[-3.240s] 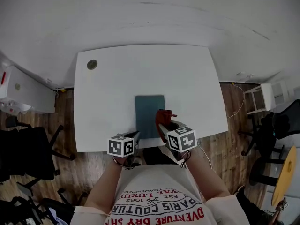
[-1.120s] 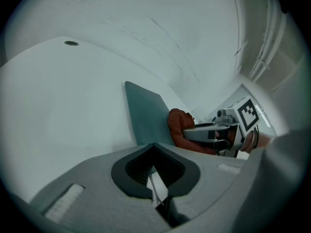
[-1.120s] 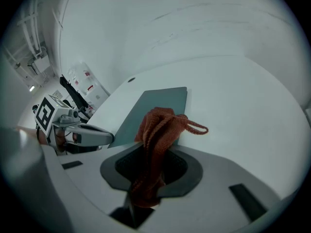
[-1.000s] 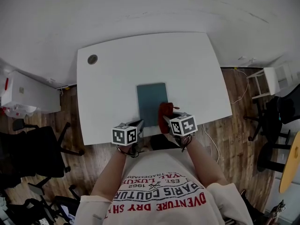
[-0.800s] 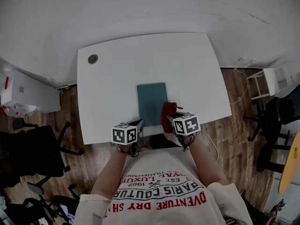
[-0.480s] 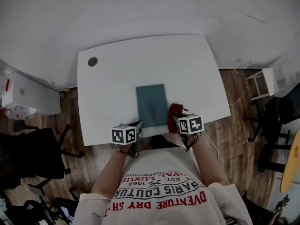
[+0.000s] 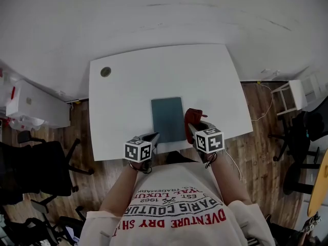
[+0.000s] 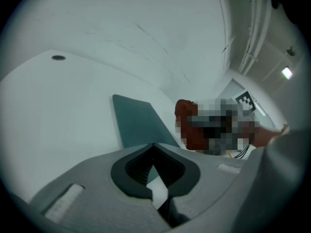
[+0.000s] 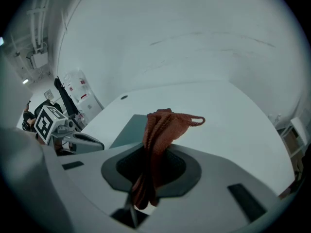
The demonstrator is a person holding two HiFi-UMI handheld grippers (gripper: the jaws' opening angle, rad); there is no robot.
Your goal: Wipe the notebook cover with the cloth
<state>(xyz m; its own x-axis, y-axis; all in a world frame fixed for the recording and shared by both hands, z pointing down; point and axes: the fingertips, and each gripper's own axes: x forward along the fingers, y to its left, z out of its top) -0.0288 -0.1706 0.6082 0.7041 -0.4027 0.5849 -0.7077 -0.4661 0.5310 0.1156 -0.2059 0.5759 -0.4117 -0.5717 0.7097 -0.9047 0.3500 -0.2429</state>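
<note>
A teal notebook (image 7: 168, 119) lies flat on the white table (image 7: 128, 91), near its front edge. My right gripper (image 7: 193, 129) is shut on a red knitted cloth (image 7: 193, 117), held just right of the notebook and off its cover. In the right gripper view the cloth (image 9: 159, 130) sticks up from between the jaws, with the notebook (image 9: 127, 129) to its left. My left gripper (image 7: 152, 137) hovers at the notebook's near left corner, shut and holding nothing. In the left gripper view the notebook (image 8: 138, 123) lies straight ahead of the closed tips (image 8: 154, 145).
A round cable hole (image 7: 105, 72) sits at the table's far left corner. Black office chairs (image 7: 36, 168) and a white cabinet (image 7: 31, 104) stand to the left. A small white stool (image 7: 289, 97) stands to the right. The table's front edge runs just below both grippers.
My right gripper has carried the cloth rightward, from over the notebook's right edge to beside it. The left gripper has stayed put by the near left corner.
</note>
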